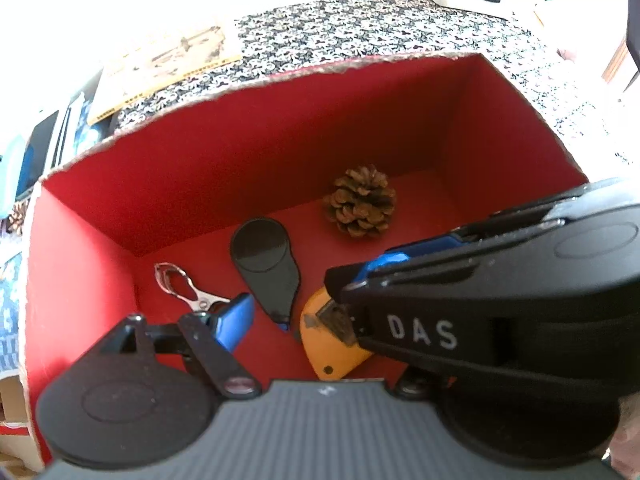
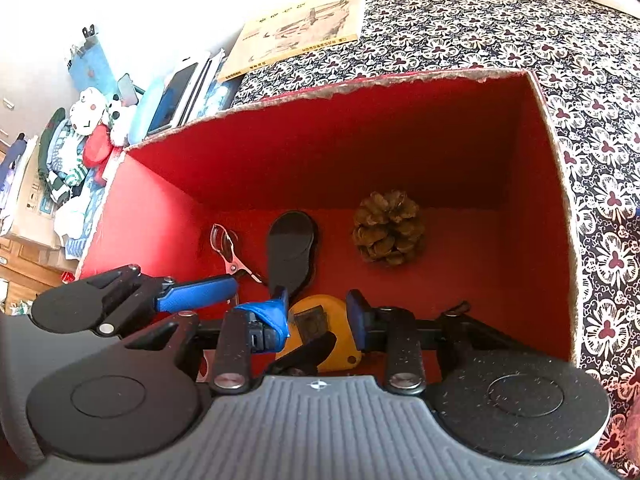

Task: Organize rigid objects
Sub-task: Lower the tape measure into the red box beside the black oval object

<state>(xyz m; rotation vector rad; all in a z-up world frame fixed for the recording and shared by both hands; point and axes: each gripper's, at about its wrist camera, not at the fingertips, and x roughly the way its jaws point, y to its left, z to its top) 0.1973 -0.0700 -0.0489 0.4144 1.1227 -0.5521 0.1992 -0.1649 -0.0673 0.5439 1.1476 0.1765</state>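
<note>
Both your grippers point down into the red box (image 2: 552, 208), which sits on the flower-patterned cloth (image 2: 500, 24) covering the table. On the box floor lie a pine cone (image 2: 388, 230) toward the far wall, a flat black case (image 2: 290, 250) left of it, a small metal clip (image 2: 230, 250) near the left wall, and an orange tape measure (image 2: 316, 328) nearest you. The pine cone stands apart from the rest; the black case and the clip lie just beside each other. Your right gripper (image 2: 320, 320) hangs over the orange tape measure with a blue pad on either side of it; its jaws stand apart, and whether the pads press the orange body cannot be told from either view. A black strap or tab crosses in front of the tape measure in the right wrist view. Your left gripper (image 1: 308, 300) has its jaws apart with nothing between them; its left finger (image 1: 234, 320) sits just above the clip's end, and its right finger crosses over the right gripper near the tape measure. A yellow booklet (image 2: 296, 28) lies on the cloth beyond the box. Stuffed toys (image 2: 92, 116) are piled off to the left.
</note>
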